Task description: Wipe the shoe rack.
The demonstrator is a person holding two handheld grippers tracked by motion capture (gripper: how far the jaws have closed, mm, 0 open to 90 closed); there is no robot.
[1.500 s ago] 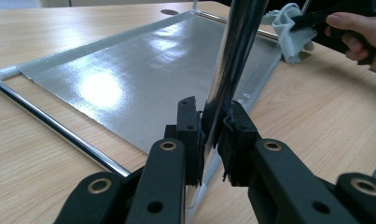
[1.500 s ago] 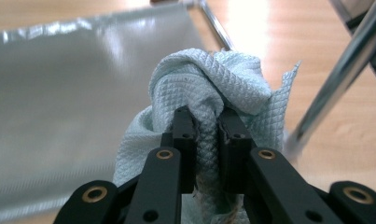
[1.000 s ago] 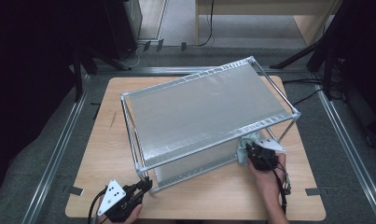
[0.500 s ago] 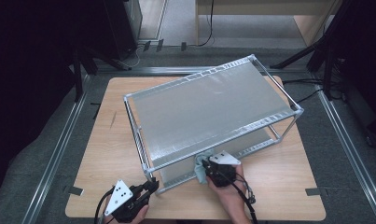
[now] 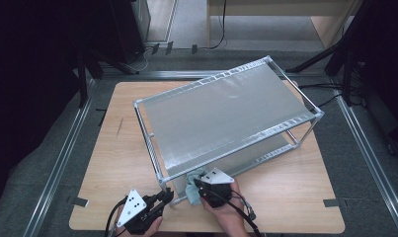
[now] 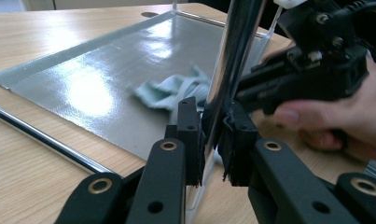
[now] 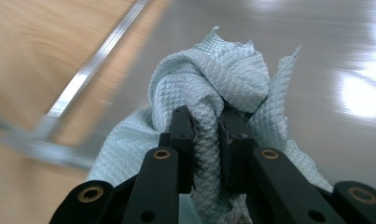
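Note:
A two-tier metal rack [image 5: 226, 116] stands at an angle on the wooden table [image 5: 117, 163]. My left gripper [image 5: 167, 195] is shut on the rack's near front corner post [image 6: 232, 60], its pads [image 6: 190, 135] pressing the chrome tube from both sides. My right gripper [image 5: 199, 187] is shut on a pale blue-green quilted cloth [image 7: 223, 70] that bunches around its jaws. The cloth [image 5: 191, 183] rests on the front left part of the glossy lower shelf [image 7: 325, 56], just right of that post. In the left gripper view the cloth [image 6: 171, 91] lies on the shelf behind the post.
The rack's upper shelf [image 5: 246, 98] overhangs the lower one, leaving a low gap. The person's right hand [image 6: 325, 116] is close beside the held post. Bare table lies left of the rack and along its front edge [image 5: 285, 197]. Metal floor rails [image 5: 58, 168] flank the table.
My right gripper has carried the cloth leftward along the lower shelf's front, from the right corner to beside the left front post. The left gripper has stayed on the post.

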